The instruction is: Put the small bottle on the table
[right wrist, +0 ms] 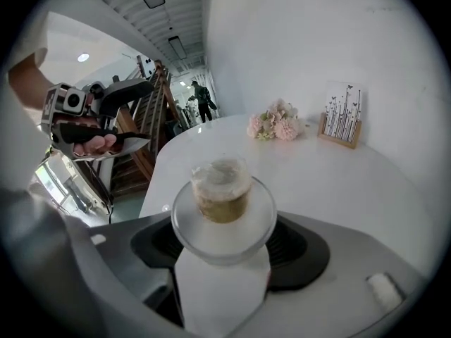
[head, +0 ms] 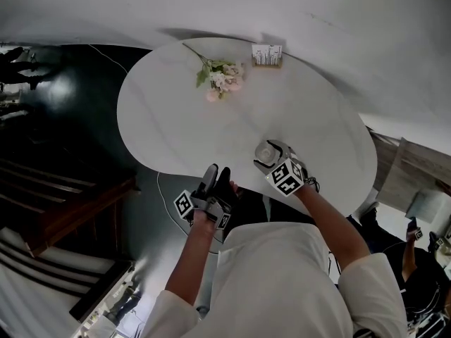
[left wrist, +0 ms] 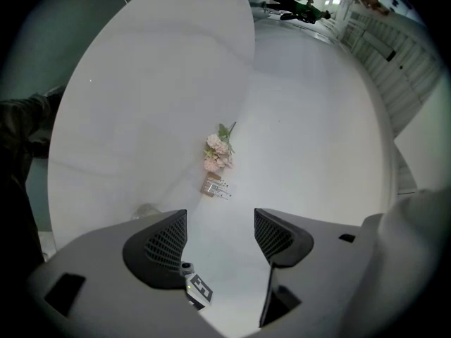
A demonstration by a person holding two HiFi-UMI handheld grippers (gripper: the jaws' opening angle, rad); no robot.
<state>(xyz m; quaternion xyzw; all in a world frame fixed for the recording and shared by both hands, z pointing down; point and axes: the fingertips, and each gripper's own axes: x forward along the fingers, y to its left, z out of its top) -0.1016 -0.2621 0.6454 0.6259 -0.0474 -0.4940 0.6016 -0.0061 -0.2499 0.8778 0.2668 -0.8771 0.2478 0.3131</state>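
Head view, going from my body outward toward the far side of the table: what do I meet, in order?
Left tool, open and empty → right tool shut on the small bottle → pink flower sprig → card stand by the far edge of the table.

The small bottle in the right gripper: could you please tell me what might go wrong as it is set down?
1. The small bottle is close to the near edge of the table; released there, it might topple off.
2. The right gripper holds it by the white body with the cap leaning forward, so it may land tilted and roll.
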